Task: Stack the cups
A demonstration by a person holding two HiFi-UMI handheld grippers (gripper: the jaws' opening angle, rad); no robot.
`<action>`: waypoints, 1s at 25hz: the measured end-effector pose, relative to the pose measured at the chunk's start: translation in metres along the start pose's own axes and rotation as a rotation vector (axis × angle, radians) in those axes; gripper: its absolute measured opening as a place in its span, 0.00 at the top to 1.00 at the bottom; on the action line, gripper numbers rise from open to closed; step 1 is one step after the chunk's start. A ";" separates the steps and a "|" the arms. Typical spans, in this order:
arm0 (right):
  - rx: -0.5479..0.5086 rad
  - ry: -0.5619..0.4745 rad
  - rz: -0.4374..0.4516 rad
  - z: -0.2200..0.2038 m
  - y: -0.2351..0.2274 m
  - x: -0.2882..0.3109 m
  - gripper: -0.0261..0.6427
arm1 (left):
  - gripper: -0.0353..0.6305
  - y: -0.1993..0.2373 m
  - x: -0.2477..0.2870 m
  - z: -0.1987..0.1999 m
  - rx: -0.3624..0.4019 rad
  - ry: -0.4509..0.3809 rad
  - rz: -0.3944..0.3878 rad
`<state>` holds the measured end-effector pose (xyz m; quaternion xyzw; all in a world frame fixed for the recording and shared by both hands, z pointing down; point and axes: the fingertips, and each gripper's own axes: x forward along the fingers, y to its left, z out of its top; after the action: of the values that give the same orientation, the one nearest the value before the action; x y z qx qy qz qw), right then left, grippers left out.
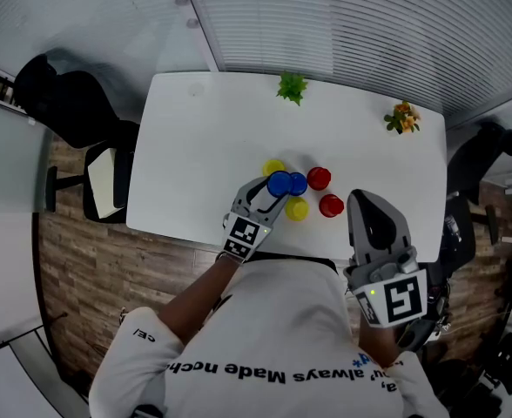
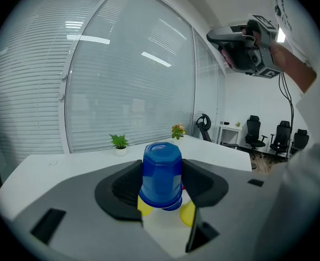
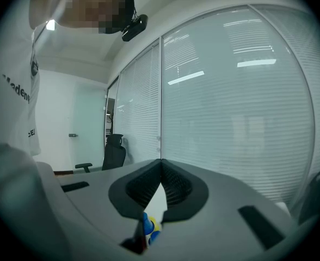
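1. Found the left gripper (image 1: 273,190) clamped on a blue cup (image 2: 161,173), with one jaw pressed against each side of its wall
2. Saw that blue cup turned upside down: closed base up, open rim down toward the table (image 1: 195,164), long axis close to upright with a slight lean
3. Placed it over the middle of the cluster near the table's front edge, just beside a second blue cup (image 1: 299,182); could not tell whether the two touched
4. Counted four more cups on the table around them: a far yellow cup (image 1: 273,167), a near yellow cup (image 1: 296,208), a far red cup (image 1: 319,178) and a near red cup (image 1: 331,205)
5. Found the right gripper (image 3: 161,173) fully closed with nothing between its jaws, held up off the table to the right of the cups and facing the window blinds (image 3: 247,102)
6. Noted a green plant (image 1: 292,86) and an orange flower pot (image 1: 402,117) along the far edge, well apart from the cups
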<state>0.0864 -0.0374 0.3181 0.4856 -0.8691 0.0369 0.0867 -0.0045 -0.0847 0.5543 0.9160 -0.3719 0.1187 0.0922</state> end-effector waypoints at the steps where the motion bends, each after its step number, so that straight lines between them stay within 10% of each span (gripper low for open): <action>1: 0.001 -0.001 0.000 0.000 0.000 0.000 0.95 | 0.58 0.000 0.002 0.001 0.001 0.000 0.001; 25: 0.015 0.014 -0.020 -0.004 -0.014 0.006 0.95 | 0.58 0.010 0.035 -0.013 0.023 0.052 0.001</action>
<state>0.0956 -0.0493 0.3233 0.4945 -0.8633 0.0460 0.0897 0.0105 -0.1114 0.5774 0.9134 -0.3685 0.1469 0.0912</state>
